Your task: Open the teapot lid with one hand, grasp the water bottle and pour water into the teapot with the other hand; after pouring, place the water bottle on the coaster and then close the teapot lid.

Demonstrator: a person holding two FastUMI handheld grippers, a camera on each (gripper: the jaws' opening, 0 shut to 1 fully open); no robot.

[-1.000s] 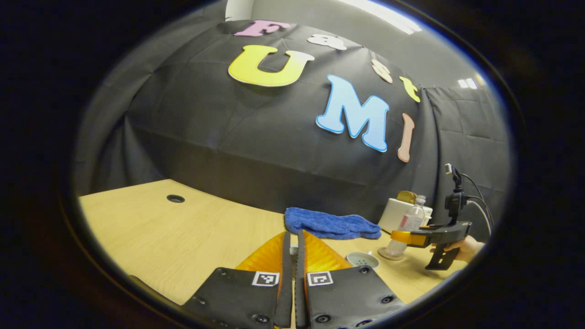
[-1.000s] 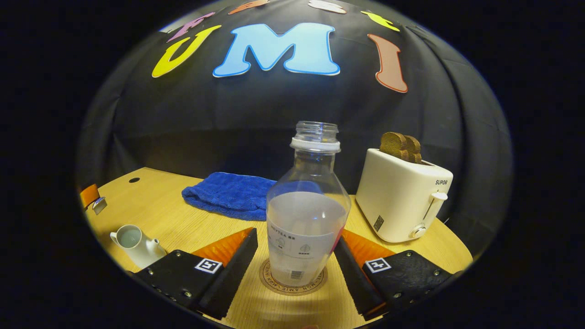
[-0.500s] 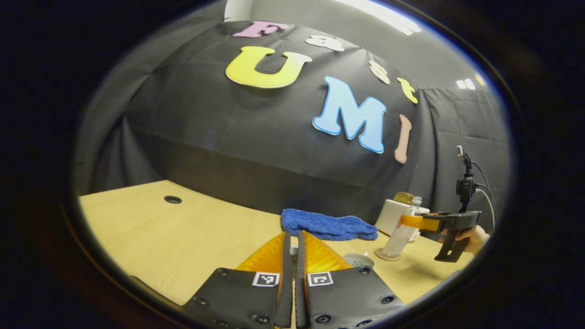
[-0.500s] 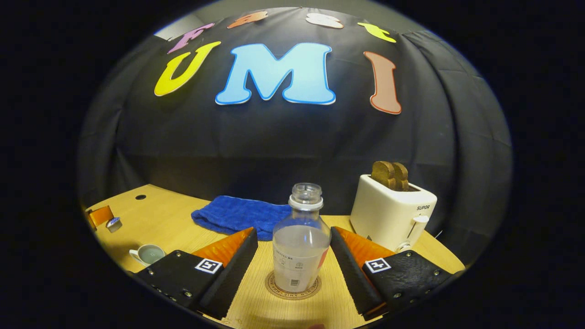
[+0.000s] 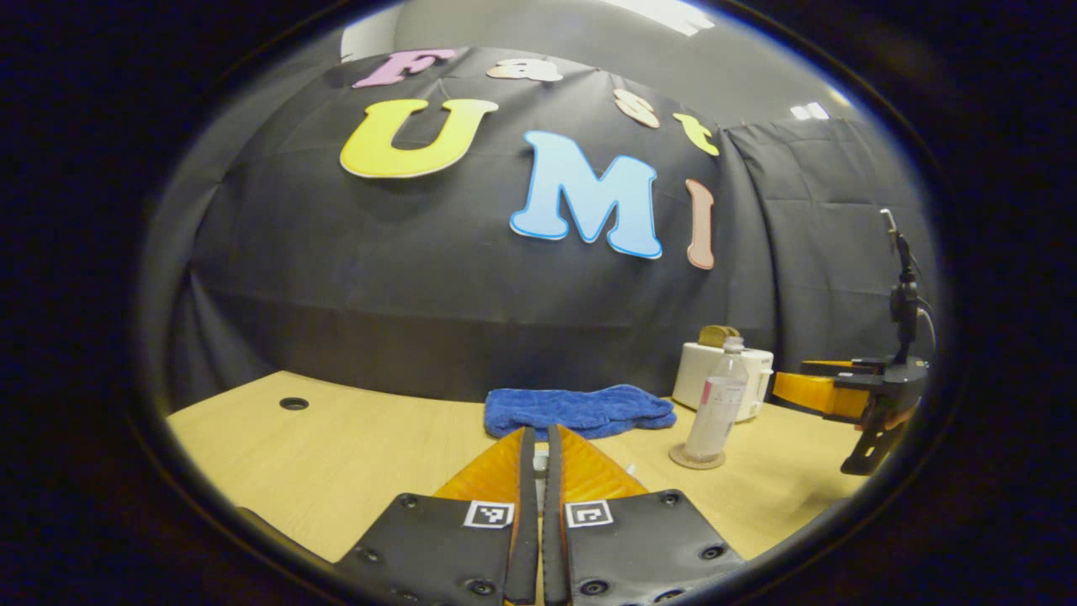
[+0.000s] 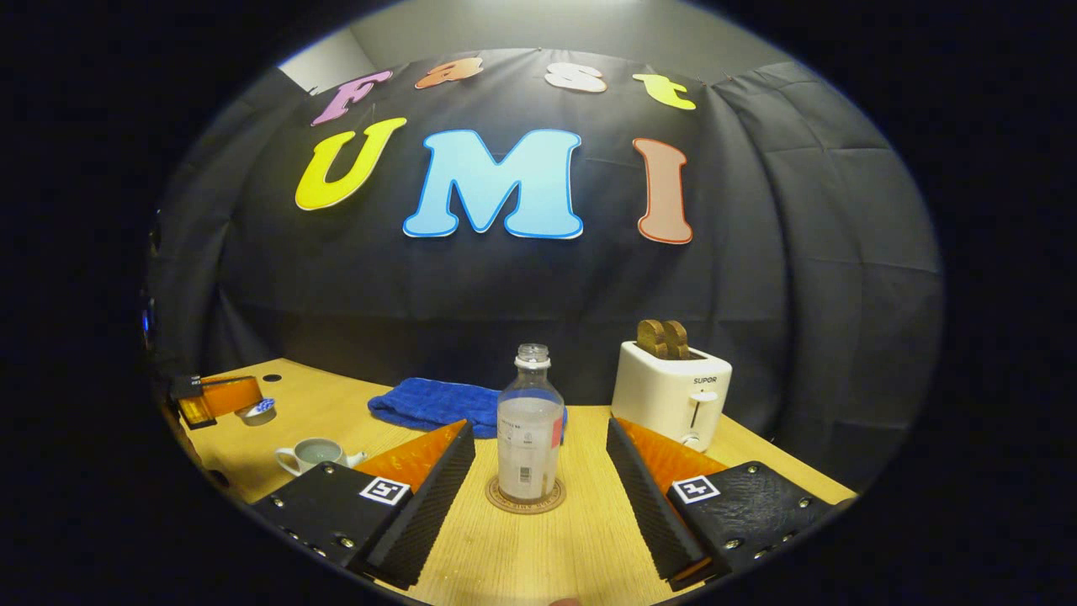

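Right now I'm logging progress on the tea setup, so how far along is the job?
Done: the water bottle stands upright on the coaster, and the right gripper is open, clear of it. In hand: the left gripper is closed on a small white piece, seemingly the lid. Left: the teapot sits open, so the lid must go back on.

The tabletop point(image 6: 538, 547) is pale wood-grain laminate with a soft sheen. The water bottle point(image 6: 529, 438) is clear, smooth plastic on a round coaster point(image 6: 525, 502). The towel point(image 6: 429, 404) is nubby blue cloth, the toaster point(image 6: 671, 393) smooth cream plastic, the teapot point(image 6: 313, 455) glossy glazed ceramic.
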